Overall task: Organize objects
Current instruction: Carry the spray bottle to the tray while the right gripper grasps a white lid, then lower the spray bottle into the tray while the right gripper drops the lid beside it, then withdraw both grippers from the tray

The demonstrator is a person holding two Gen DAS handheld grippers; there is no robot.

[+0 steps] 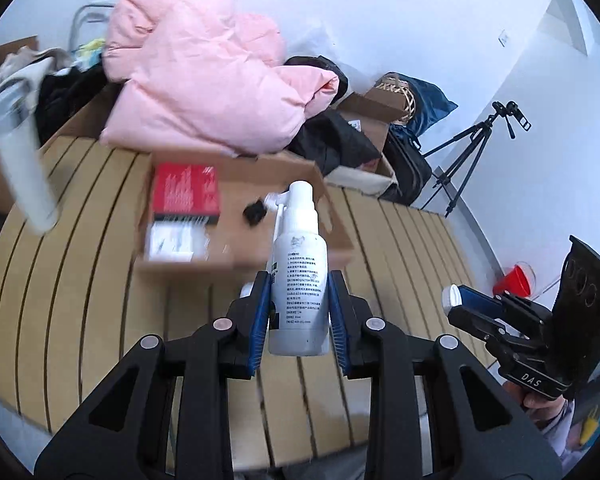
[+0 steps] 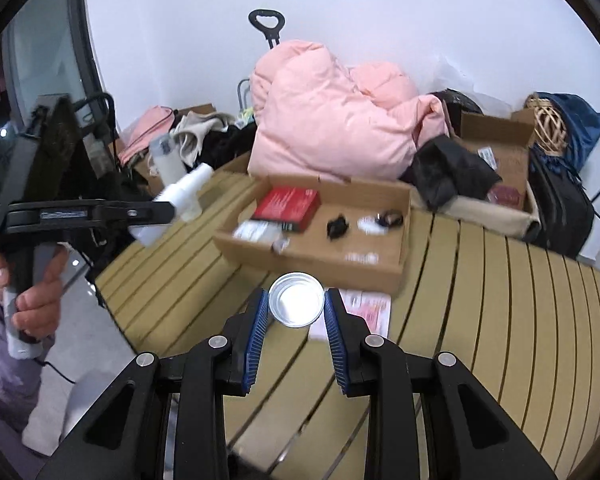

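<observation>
Left wrist view: left gripper (image 1: 298,312) clamped on an upright white spray bottle (image 1: 298,276) above the slatted surface (image 1: 80,280). Right wrist view: right gripper (image 2: 296,312) clamped on a round white-capped container (image 2: 296,300). Beyond, 1 open cardboard tray (image 2: 312,258) holds a red box (image 2: 286,208); pink quilt (image 2: 324,120) behind.

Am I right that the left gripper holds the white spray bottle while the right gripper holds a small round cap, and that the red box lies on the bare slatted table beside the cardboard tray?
Not quite: the red box lies inside the cardboard tray, as the right wrist view shows. The rest holds: the left gripper holds the white spray bottle, the right gripper the small round cap.
</observation>
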